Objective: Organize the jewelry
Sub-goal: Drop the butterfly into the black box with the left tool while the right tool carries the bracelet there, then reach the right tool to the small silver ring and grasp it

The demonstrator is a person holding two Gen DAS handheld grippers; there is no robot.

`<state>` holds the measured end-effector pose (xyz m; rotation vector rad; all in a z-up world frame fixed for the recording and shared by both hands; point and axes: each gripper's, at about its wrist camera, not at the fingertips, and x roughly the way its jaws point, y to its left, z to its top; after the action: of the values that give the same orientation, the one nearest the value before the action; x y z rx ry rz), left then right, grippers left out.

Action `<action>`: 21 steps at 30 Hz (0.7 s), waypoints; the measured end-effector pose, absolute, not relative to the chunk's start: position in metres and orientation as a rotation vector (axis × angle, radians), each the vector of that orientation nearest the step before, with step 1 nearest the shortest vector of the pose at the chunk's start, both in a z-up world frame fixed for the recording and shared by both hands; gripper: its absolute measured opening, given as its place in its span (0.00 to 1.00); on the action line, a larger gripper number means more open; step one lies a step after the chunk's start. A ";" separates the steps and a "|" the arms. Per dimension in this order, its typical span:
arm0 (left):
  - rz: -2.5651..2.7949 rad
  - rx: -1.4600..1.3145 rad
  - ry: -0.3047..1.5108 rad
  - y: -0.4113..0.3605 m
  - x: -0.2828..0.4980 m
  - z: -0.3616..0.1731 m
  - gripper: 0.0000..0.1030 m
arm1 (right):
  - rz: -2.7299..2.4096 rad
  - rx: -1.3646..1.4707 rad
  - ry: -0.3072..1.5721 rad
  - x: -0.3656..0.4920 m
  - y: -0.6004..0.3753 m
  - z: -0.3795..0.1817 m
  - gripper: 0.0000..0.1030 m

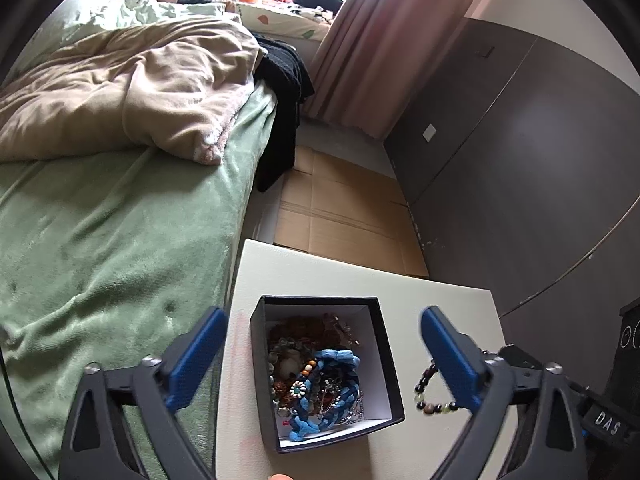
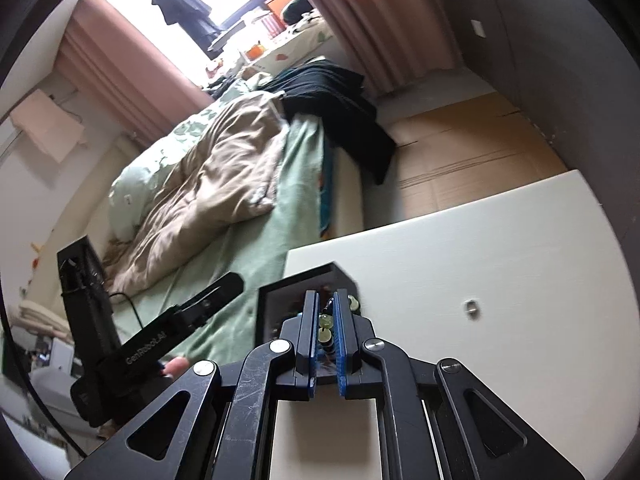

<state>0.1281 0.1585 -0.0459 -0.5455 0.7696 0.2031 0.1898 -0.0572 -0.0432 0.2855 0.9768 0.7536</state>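
A black box [image 1: 390, 360] with a white inside stands on the white table [image 1: 320, 272]. It holds a blue braided bracelet [image 1: 336, 360] and several tangled bead pieces. My left gripper [image 1: 324, 360] is open, its blue fingers [image 1: 196, 360] on either side of the box. A beaded bracelet [image 1: 434, 404] with dark and pale green beads hangs to the right of the box. My right gripper [image 2: 326, 300] is shut on that bracelet [image 2: 326, 322], close to the box [image 2: 280, 300]. A small silver ring [image 2: 472, 307] lies on the table to the right.
A bed [image 1: 100, 240] with a green cover and a beige quilt lies left of the table. Flattened cardboard [image 1: 340, 216] covers the floor beyond it. A dark wardrobe [image 1: 520, 160] stands at the right. The left gripper body [image 2: 160, 344] shows in the right wrist view.
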 end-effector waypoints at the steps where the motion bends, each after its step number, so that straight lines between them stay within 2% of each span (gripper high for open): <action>1: 0.205 -0.553 0.768 0.160 0.128 -0.046 0.97 | 0.758 0.282 0.977 0.189 -0.054 -0.044 0.08; 12: 0.223 -0.576 0.759 0.173 0.123 -0.046 0.98 | 0.805 0.297 0.951 0.185 -0.041 -0.050 0.09; 15: 0.218 -0.572 0.765 0.172 0.123 -0.047 0.98 | 0.801 0.249 0.997 0.186 -0.034 -0.058 0.09; 17: 0.215 -0.567 0.768 0.172 0.123 -0.047 0.98 | 0.794 0.239 1.035 0.190 -0.035 -0.063 0.20; 19: 0.210 -0.561 0.773 0.170 0.123 -0.048 0.98 | 0.760 0.249 1.025 0.191 -0.044 -0.064 0.46; 21: 0.209 -0.558 0.774 0.169 0.123 -0.048 0.98 | 0.733 0.262 1.011 0.193 -0.055 -0.063 0.49</action>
<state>0.1231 0.1690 -0.0477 -0.5575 0.7736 0.2094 0.1927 -0.0547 -0.0632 0.2616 1.0109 0.7325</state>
